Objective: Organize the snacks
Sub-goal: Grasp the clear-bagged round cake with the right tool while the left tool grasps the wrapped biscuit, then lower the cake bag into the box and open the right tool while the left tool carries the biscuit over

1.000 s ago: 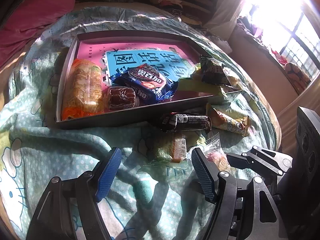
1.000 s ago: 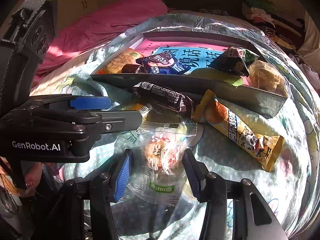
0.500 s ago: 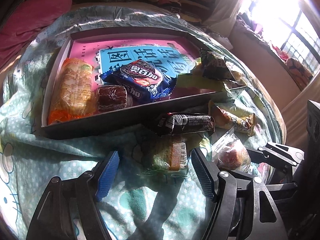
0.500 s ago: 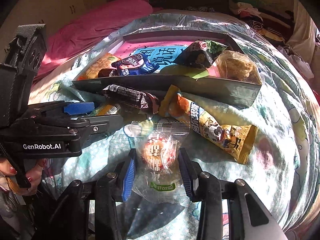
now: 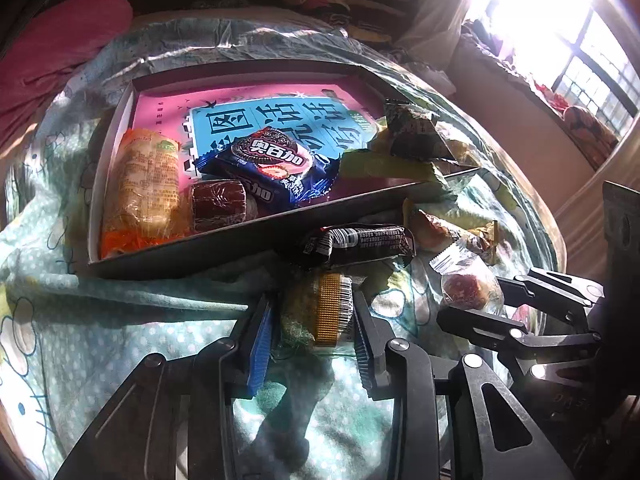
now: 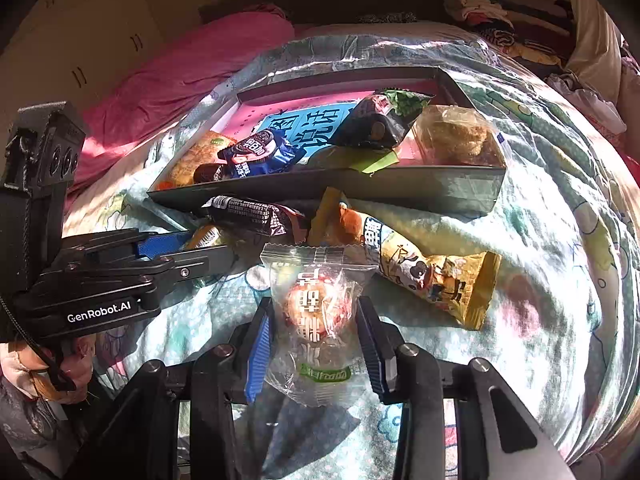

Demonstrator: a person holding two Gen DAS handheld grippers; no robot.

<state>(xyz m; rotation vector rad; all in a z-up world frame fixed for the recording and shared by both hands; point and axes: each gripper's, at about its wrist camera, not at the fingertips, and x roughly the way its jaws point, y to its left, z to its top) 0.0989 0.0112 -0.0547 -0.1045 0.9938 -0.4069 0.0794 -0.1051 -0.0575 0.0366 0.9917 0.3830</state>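
Observation:
A dark tray (image 5: pixel 224 246) (image 6: pixel 440 190) lies on the bed and holds a blue Oreo pack (image 5: pixel 272 160), an orange pack (image 5: pixel 140 184), a brown cake and other snacks. My left gripper (image 5: pixel 310 320) is shut on a clear-wrapped snack with a gold barcode label (image 5: pixel 320 312) just in front of the tray. My right gripper (image 6: pixel 314 326) is shut on a clear pack with a round red-and-orange pastry (image 6: pixel 316 308). A black bar (image 5: pixel 360 242) (image 6: pixel 256 216) and a yellow cartoon pack (image 6: pixel 432 268) lie loose on the bedsheet.
The bed has a rumpled teal cartoon sheet (image 6: pixel 540 220). A pink quilt (image 6: pixel 180 76) lies at the far left. A sunlit window (image 5: pixel 580 40) is at the right in the left wrist view. Clothes pile behind the bed (image 6: pixel 488 16).
Both grippers have closed from open. The left fingers now pinch the barcode snack and the right fingers pinch the pastry pack. Both have moved slightly forward toward the tray.

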